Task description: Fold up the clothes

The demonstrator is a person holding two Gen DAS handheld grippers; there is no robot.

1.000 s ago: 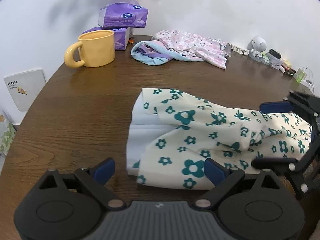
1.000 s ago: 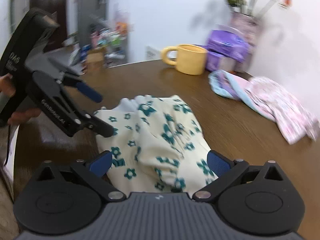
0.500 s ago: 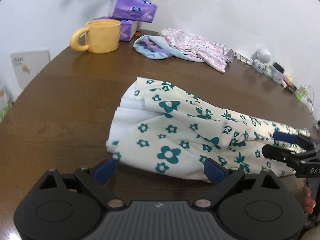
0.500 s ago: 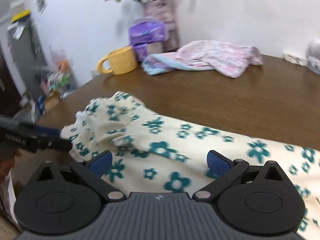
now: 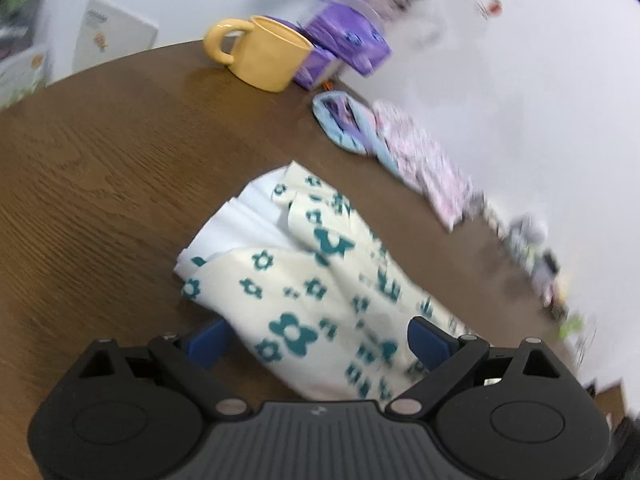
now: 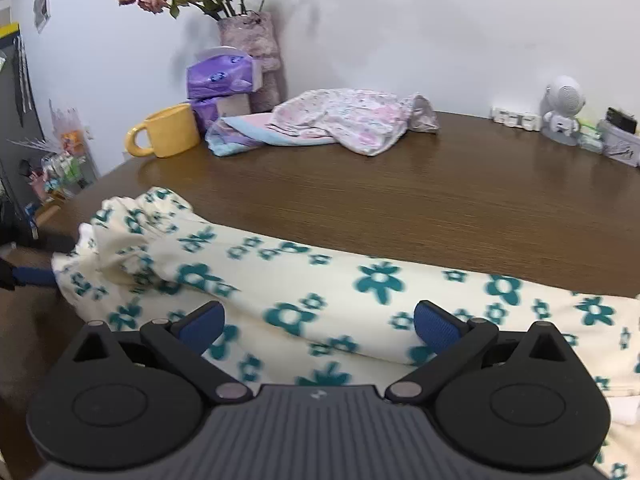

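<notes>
Both the left gripper (image 5: 318, 340) and the right gripper (image 6: 318, 322) hang spread wide over the cream, teal-flowered garment (image 6: 304, 284), which lies stretched along the near edge of the wooden tabletop (image 6: 440, 184).

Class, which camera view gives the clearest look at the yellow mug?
The right wrist view: the yellow mug is sharp, upright, handle and rim visible. The left wrist view shows the mug larger but motion-blurred and tilted.

Bare table (image 6: 420, 200) lies open between the floral garment (image 6: 320, 292) and the far mug (image 6: 168, 132) and clothes pile (image 6: 332, 124).
</notes>
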